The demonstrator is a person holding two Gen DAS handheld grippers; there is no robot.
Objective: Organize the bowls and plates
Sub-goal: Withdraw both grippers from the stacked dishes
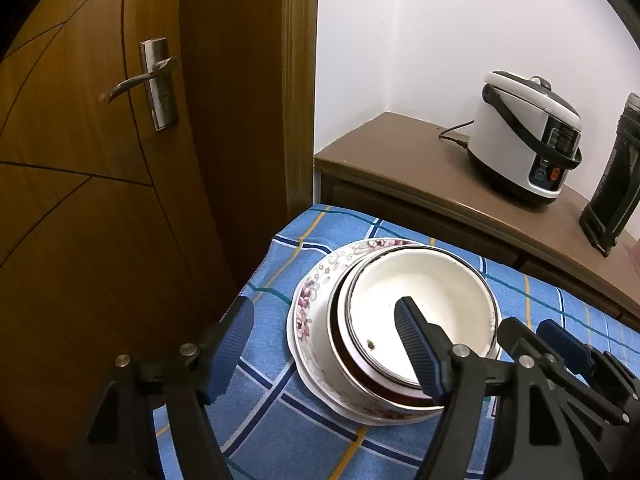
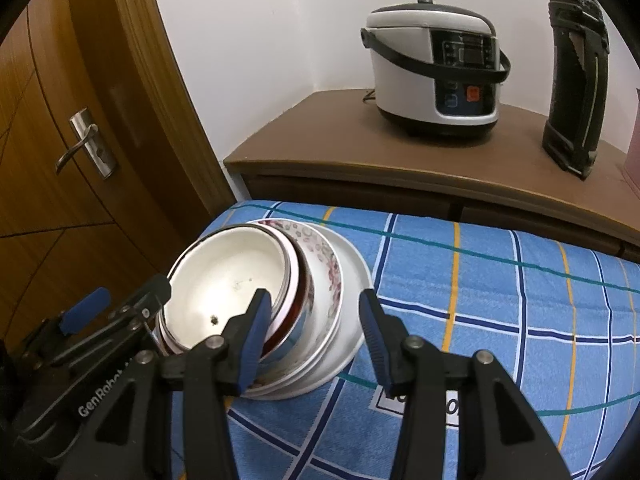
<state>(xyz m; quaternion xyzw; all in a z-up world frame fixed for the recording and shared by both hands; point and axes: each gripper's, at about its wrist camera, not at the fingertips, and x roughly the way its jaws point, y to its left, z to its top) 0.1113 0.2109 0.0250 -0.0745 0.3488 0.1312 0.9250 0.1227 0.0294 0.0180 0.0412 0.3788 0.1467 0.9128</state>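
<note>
Right wrist view: bowls nested on plates, stack looks finished.
Right gripper and left gripper both gape wide, empty; next, I'd guess, back away without nudging it.

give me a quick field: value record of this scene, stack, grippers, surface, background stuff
stack: white enamel bowl nested on top of a floral porcelain bowl, on a white plate
surface: blue checked tablecloth
left gripper: open, one finger over the stack, the other outside it
right gripper: open, straddling the stack's near rim
holding: nothing in either gripper
background: white rice cooker and black flask on brown wooden cabinet; wooden door at left
</note>
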